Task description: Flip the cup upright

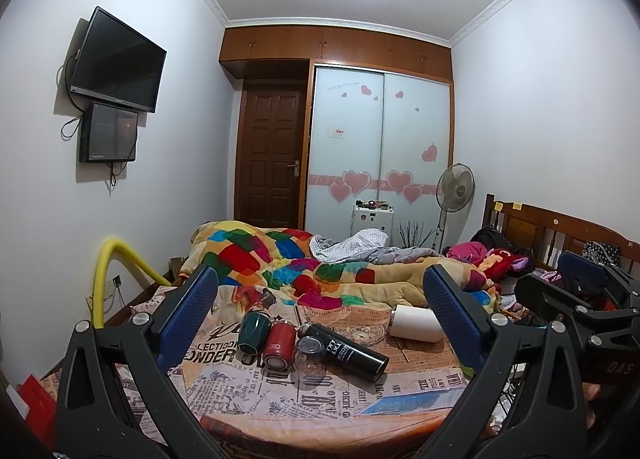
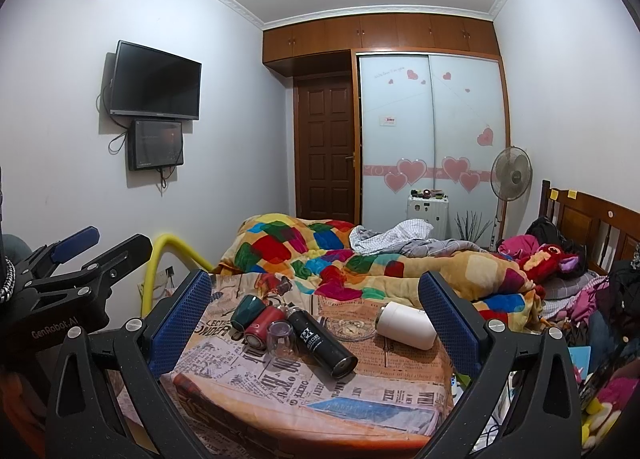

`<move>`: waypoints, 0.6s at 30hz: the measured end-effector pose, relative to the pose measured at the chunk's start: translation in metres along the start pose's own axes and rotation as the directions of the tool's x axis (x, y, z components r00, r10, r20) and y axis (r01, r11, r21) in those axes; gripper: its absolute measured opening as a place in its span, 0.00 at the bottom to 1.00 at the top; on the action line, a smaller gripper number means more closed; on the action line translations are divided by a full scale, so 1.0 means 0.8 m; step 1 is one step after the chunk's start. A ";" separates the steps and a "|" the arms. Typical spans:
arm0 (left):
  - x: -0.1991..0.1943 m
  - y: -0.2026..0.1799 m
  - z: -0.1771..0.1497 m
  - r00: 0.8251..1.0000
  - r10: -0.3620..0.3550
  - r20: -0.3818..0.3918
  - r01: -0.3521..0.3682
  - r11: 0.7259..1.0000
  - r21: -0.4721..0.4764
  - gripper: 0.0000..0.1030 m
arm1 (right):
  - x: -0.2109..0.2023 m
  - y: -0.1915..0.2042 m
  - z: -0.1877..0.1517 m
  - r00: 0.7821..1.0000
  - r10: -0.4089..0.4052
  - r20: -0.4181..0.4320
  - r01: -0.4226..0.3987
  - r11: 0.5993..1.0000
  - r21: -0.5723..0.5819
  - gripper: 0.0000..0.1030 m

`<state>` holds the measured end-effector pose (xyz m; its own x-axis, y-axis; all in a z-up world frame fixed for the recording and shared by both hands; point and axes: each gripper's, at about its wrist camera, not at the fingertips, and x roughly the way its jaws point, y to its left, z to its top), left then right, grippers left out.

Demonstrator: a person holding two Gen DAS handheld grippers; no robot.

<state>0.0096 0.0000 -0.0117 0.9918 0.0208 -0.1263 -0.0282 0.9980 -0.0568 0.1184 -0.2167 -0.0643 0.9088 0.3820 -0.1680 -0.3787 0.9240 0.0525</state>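
bed [image 1: 304, 411] | newsprint sheet | lying: green cup [image 1: 251, 334], red cup [image 1: 277, 343], glass [image 1: 310, 355], black flask [image 1: 345, 349], white cup [image 1: 416, 323]

A home bedroom: a bed [image 2: 400, 279] with a patchwork quilt [image 2: 320, 255] lies ahead of the grippers, a wardrobe [image 2: 432, 131] with heart stickers and a door [image 2: 324, 155] beyond, a TV [image 2: 156, 81] on the left wall.

A glossy black bottle [image 1: 349, 351] is lying on a matt newsprint-patterned cloth [image 1: 320, 391], beside a clear glass cup [image 1: 309, 355] and smooth matt white cup [image 1: 416, 323].
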 end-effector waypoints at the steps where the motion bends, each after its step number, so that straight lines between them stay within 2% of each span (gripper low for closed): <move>1: 0.000 -0.001 -0.001 1.000 0.000 0.001 0.000 1.000 -0.001 1.00 | 0.000 0.000 0.000 1.000 0.000 0.000 0.000 1.000 0.000 1.00; 10: 0.002 0.000 -0.003 1.000 0.003 -0.005 -0.003 1.000 -0.004 1.00 | -0.002 -0.001 -0.001 1.000 0.001 -0.003 -0.001 1.000 0.000 1.00; 18: 0.022 0.002 -0.011 0.999 0.004 -0.041 -0.005 1.000 -0.022 1.00 | 0.019 -0.001 -0.010 1.000 -0.003 -0.030 0.002 1.000 -0.002 1.00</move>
<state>0.0261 0.0014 -0.0225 0.9857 0.0228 -0.1669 -0.0361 0.9963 -0.0776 0.1310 -0.2117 -0.0743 0.9041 0.3791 -0.1972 -0.3769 0.9249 0.0500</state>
